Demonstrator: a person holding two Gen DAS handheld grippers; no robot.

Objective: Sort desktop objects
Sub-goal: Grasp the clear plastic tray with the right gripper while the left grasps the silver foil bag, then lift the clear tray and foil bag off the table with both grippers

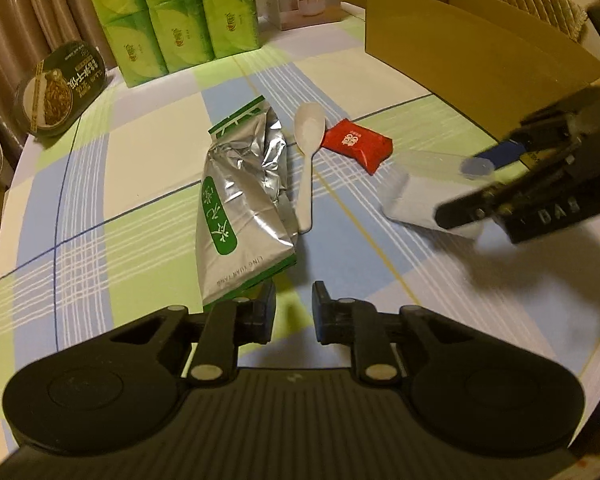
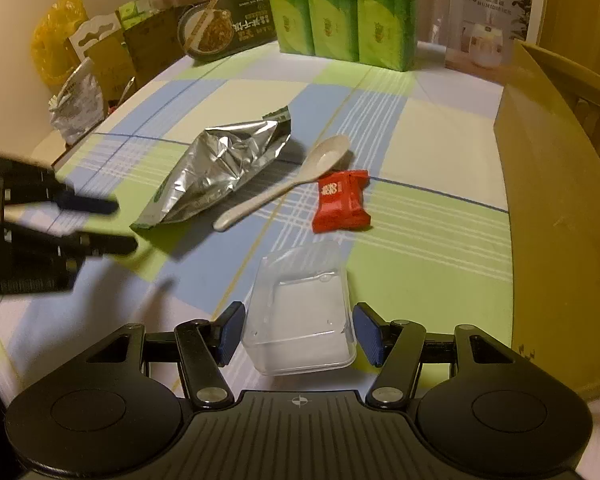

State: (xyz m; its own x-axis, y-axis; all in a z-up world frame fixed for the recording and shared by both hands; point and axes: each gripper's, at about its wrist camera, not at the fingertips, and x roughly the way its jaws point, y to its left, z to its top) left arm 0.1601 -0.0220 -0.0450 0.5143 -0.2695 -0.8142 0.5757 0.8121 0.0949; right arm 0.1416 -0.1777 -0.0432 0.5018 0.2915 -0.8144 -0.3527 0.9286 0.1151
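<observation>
Right claw [image 2: 299, 334] spread wide, straddling a clear tub [image 2: 300, 316] on the checked surface [image 2: 420, 248]; blue pads [image 2: 231, 334] flanking the tub's sides, with slim gaps showing, so nothing gripped. Seen from the left wrist: same right claw [image 1: 466, 186] blurred, reaching in from the right edge over the tub [image 1: 424, 196].

Left claw [image 1: 294, 314] parted too, empty, hanging just above the near end of the foil bag [image 1: 246, 204]. From the right wrist, that left claw [image 2: 120, 224] blurred at the left edge, fingers apart, tips close to the bag's [image 2: 220, 172] green-trimmed corner.

Mid-surface, left to right in the left view: crumpled foil bag, then a white spoon [image 1: 307, 160] lying just beside it, bowl pointing away, then a red packet [image 1: 358, 144] near the spoon's bowl. In the right view, spoon [image 2: 288, 180] angled between bag and packet [image 2: 342, 202], packet just past the tub's far rim.

Cardboard box [image 1: 480, 52] along the right side, open. At the back: stacked green tissue packs [image 1: 172, 12], a noodle bowl [image 1: 60, 88] propped on edge, a humidifier carton [image 2: 486, 24].
</observation>
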